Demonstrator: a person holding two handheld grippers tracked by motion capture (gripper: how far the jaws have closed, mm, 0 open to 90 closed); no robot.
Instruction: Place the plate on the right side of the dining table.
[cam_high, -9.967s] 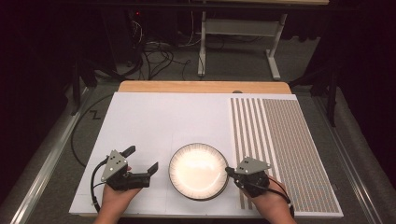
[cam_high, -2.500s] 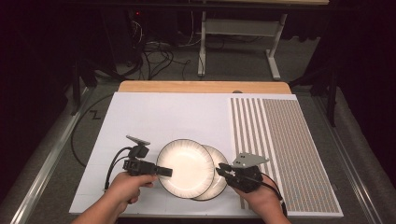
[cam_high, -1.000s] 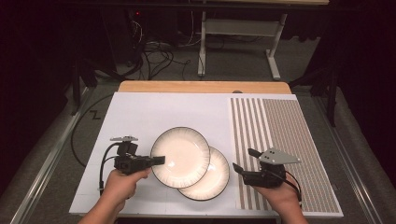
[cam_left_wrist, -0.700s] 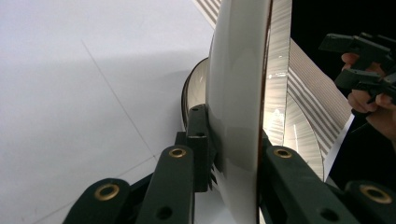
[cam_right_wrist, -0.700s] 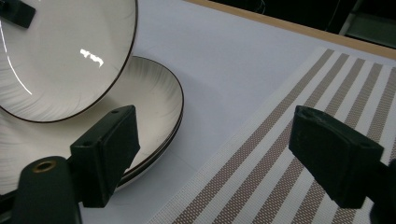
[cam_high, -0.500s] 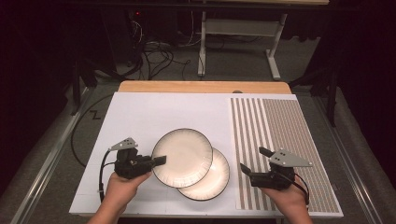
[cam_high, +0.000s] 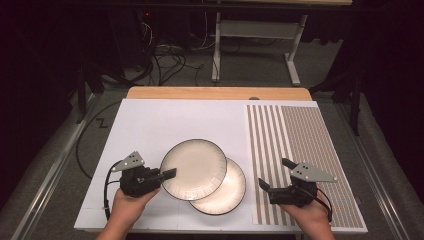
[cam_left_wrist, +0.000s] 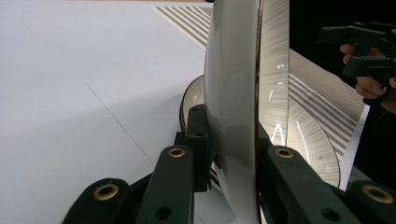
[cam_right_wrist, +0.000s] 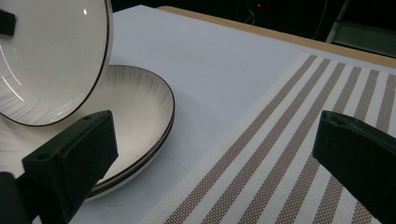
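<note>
Left gripper (cam_high: 169, 174) pinches the top plate (cam_high: 194, 169) by its near-left rim, lifting it tilted over the lower plate (cam_high: 227, 192). It's glazed ceramic, so probably stiff, slick, weighty and breakable; the rim looks like the only grip. The left hand (cam_high: 127, 205) reaches in low, wrist rolled. Right of the lower plate, the right gripper (cam_high: 272, 176) hovers gaping and empty over the striped mat (cam_high: 305, 135).

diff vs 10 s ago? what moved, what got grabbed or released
The left tool took hold of the top plate by its rim and lifted it off the stack, up and to the left. The right tool let go and drew back right, over the striped mat, jaws open. The lower plates and the white board stayed put.
</note>
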